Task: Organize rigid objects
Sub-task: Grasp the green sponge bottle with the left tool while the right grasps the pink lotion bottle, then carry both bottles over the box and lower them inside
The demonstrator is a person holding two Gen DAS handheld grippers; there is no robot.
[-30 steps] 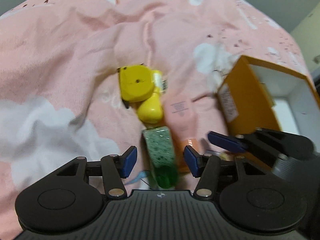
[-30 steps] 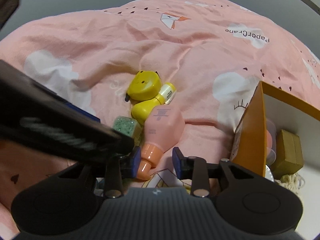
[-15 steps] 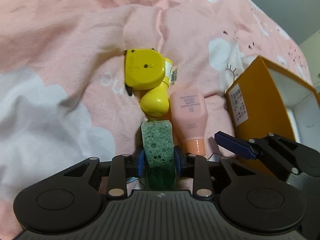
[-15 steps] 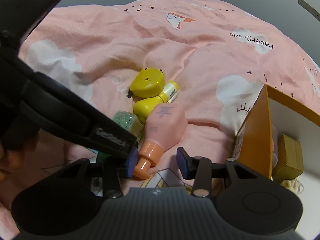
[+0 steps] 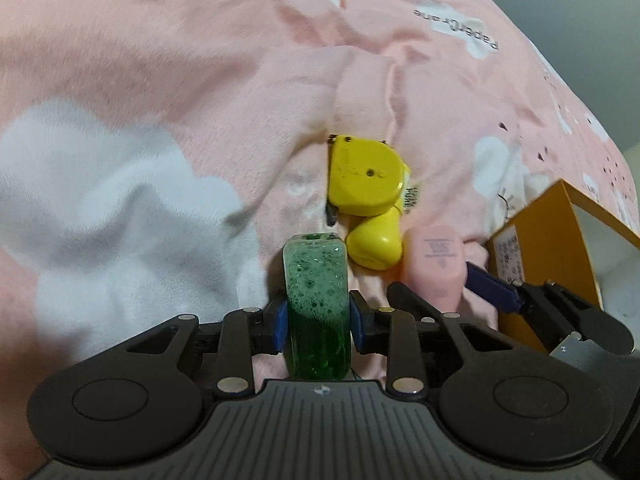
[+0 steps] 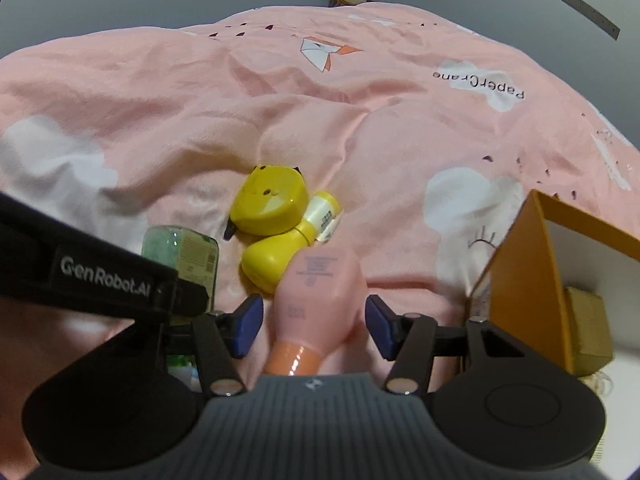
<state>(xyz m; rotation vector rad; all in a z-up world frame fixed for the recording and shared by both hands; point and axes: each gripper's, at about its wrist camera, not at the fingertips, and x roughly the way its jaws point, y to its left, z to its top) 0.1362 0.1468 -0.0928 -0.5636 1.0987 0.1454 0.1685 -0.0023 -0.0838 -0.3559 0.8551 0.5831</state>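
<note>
My left gripper [image 5: 318,326] is shut on a green foamy bottle [image 5: 316,300], which also shows in the right wrist view [image 6: 188,254]. My right gripper [image 6: 314,326] is open, its blue pads on either side of a pink bottle [image 6: 320,304] with an orange cap; that bottle shows in the left wrist view [image 5: 436,264] too. A yellow tape measure [image 5: 364,176] [image 6: 270,200] and a yellow bottle [image 5: 374,242] [image 6: 276,258] lie just beyond on the pink bedspread.
An orange box [image 6: 524,280] with a white inside stands at the right; a tan block [image 6: 588,330] lies in it. It also shows in the left wrist view [image 5: 548,248]. The pink bedspread [image 6: 320,120] is rumpled all round.
My left gripper closed on the green bottle and shifted left with it. My right gripper moved forward, opened wider and now straddles the pink bottle.
</note>
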